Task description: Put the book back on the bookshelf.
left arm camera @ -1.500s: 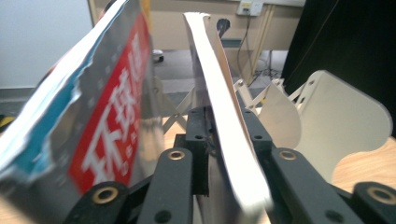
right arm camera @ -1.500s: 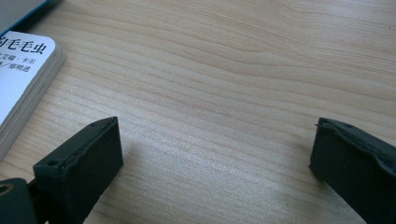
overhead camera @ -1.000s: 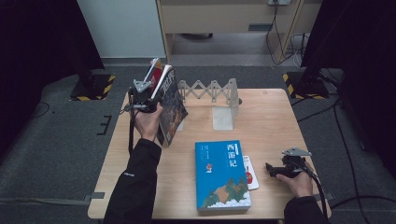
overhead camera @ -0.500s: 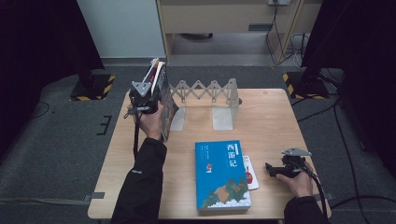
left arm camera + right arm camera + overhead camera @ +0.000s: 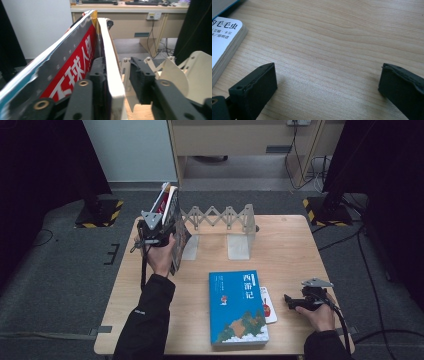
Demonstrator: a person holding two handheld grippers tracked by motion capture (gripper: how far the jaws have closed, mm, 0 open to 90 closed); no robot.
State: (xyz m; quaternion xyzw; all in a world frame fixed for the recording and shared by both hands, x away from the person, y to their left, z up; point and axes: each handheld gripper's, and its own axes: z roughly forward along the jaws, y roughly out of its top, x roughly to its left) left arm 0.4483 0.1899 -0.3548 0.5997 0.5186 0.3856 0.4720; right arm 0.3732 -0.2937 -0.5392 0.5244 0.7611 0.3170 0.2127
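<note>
Releasing the magazine (image 5: 75, 57) at the left end of the expanding bookend rack (image 5: 220, 217), your left gripper (image 5: 167, 232) has just been opening; back straight off so it stays upright. Your right gripper (image 5: 325, 82) rests wide and empty, well right of the rack.

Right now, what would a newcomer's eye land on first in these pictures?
Probably the blue book lying flat at the table's near middle, the brightest thing there. Next, the red-covered books standing at the left end of the folding book rack, with the left gripper at them, its jaws just opening. The right gripper rests open at the near right.
</note>
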